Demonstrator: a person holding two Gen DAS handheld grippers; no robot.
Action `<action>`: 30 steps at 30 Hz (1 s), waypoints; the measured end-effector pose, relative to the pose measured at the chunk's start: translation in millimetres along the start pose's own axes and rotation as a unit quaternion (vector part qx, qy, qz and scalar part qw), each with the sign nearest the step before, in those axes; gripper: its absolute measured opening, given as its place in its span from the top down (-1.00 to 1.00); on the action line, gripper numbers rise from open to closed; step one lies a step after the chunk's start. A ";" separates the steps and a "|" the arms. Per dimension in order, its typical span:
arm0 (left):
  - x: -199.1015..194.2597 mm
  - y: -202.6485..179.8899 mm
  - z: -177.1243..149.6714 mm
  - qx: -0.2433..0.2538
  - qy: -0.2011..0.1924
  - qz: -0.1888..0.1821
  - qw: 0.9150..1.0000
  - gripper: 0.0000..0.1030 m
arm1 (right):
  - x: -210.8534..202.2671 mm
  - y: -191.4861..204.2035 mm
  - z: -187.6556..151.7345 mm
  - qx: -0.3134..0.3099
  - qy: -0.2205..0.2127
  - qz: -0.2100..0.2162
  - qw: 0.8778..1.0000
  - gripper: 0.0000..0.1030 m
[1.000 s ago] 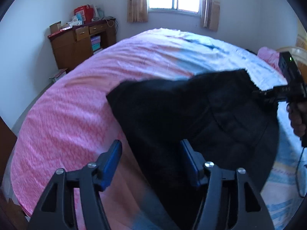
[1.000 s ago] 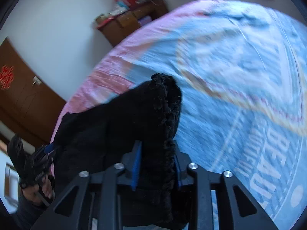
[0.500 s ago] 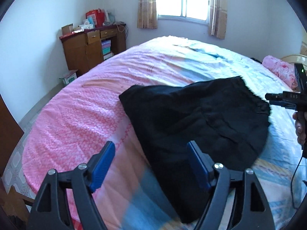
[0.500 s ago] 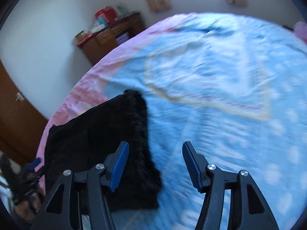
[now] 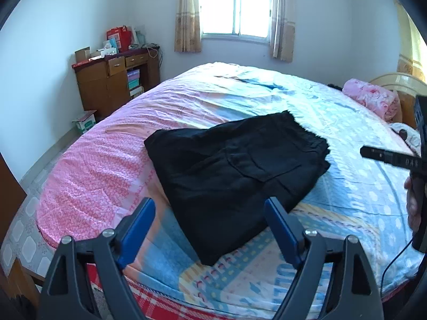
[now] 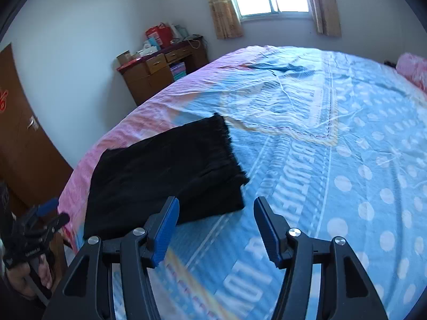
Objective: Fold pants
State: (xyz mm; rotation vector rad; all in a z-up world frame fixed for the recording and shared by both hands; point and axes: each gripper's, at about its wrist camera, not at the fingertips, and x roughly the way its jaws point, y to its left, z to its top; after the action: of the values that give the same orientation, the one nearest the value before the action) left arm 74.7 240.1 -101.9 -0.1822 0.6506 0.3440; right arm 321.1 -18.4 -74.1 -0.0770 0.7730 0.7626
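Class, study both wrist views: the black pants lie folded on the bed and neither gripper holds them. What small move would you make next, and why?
Probably draw both grippers back a little and check the fold. The black pants lie in a compact folded stack on the bedspread, the left gripper is opening with nothing between its fingers, and the right gripper is open and empty. One lower layer sticks out along the near edge, so a small tidy may follow.

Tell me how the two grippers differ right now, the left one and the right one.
The left gripper stands wider, its jaws opening; the right gripper is open but narrower. The edge of the folded black pants shows between the left gripper's fingers, without contact; only the bedspread shows between the right gripper's. Both have blue pads, hold nothing and hang above the bed.
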 end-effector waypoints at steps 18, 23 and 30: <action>-20.5 -12.8 6.0 0.002 -0.022 -0.018 1.000 -0.79 | -50.9 27.0 -23.9 -0.013 -0.036 -0.008 0.999 -0.19; -23.9 -17.0 5.4 0.006 -0.025 -0.018 1.000 -0.79 | -59.4 30.2 -26.9 -0.015 -0.042 -0.004 0.999 -0.19; -27.1 -22.1 4.8 0.009 -0.026 -0.018 0.999 -0.79 | -67.0 33.0 -28.9 -0.019 -0.049 -0.003 0.999 -0.20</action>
State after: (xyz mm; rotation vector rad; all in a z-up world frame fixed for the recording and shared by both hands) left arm 65.4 213.9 -80.0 -0.1673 0.5985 0.3076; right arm 251.1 -43.4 -44.5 -0.0764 0.6654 0.7709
